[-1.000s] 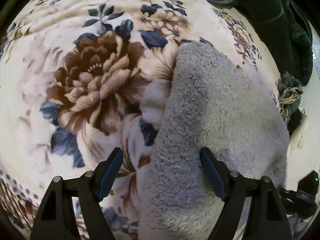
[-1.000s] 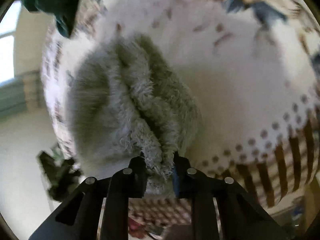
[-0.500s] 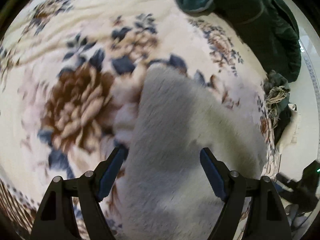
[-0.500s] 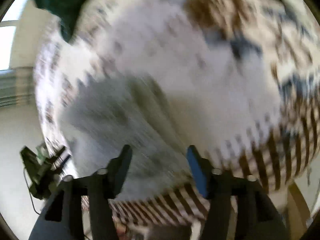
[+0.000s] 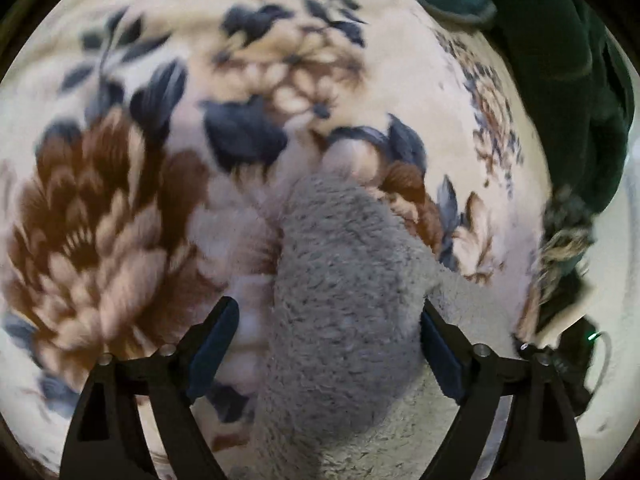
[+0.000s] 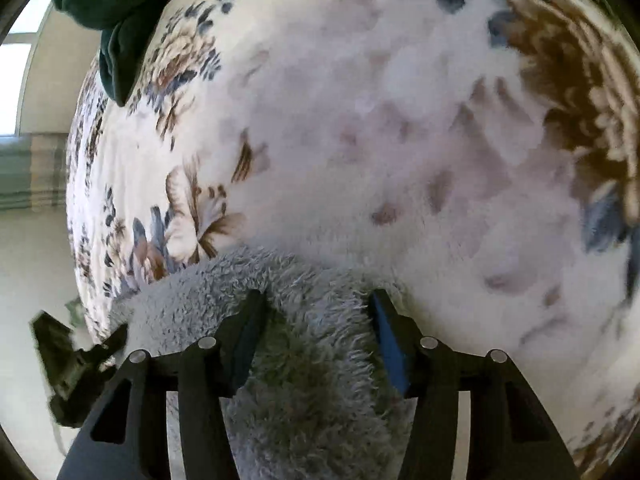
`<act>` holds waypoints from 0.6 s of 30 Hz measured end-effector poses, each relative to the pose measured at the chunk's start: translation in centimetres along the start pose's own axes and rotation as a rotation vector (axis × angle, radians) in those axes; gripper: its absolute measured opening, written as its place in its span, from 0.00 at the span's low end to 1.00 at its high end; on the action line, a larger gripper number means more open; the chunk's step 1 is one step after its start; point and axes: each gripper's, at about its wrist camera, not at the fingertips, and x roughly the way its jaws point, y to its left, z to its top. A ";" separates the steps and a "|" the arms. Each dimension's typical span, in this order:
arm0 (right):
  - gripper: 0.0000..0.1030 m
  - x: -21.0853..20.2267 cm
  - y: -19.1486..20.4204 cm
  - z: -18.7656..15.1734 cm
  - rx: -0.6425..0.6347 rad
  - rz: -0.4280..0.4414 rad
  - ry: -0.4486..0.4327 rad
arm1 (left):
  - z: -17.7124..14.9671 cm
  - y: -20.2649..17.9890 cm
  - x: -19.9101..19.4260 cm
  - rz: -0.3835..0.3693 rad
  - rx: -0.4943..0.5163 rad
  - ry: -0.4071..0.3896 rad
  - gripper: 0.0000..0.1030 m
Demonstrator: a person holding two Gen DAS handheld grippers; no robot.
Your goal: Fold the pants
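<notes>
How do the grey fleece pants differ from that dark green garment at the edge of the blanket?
The grey fleece pants are pale and shaggy and lie close under both grippers; the dark green garment is deep in colour, smoother, and sits bunched at the far edge. The pants lie stretched out in a long fold, while the green garment is a crumpled heap. Both rest on the floral blanket.

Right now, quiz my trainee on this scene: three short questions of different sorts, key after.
1. True or false: the grey fleece pants lie on a floral blanket.
2. What lies at the blanket's far edge? A) dark green garment B) red pillow C) cardboard box
3. Fill in: between the closing right gripper jaws is ____.

Key: 1 true; 2 A; 3 the pants' grey fleece, seemingly not yet pinched.
</notes>
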 end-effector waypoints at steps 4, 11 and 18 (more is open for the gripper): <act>0.56 -3.2 -0.9 -0.3 0.057 0.034 -0.061 | -1.1 0.2 -1.7 -0.022 -0.030 -0.027 0.85; 0.56 -6.4 -5.0 -9.4 0.015 0.121 0.030 | -2.3 0.2 -2.3 -0.015 -0.003 -0.046 0.85; 0.63 -4.5 -10.9 -12.9 0.286 0.090 0.092 | -2.4 -1.0 -3.0 0.009 0.052 -0.058 0.85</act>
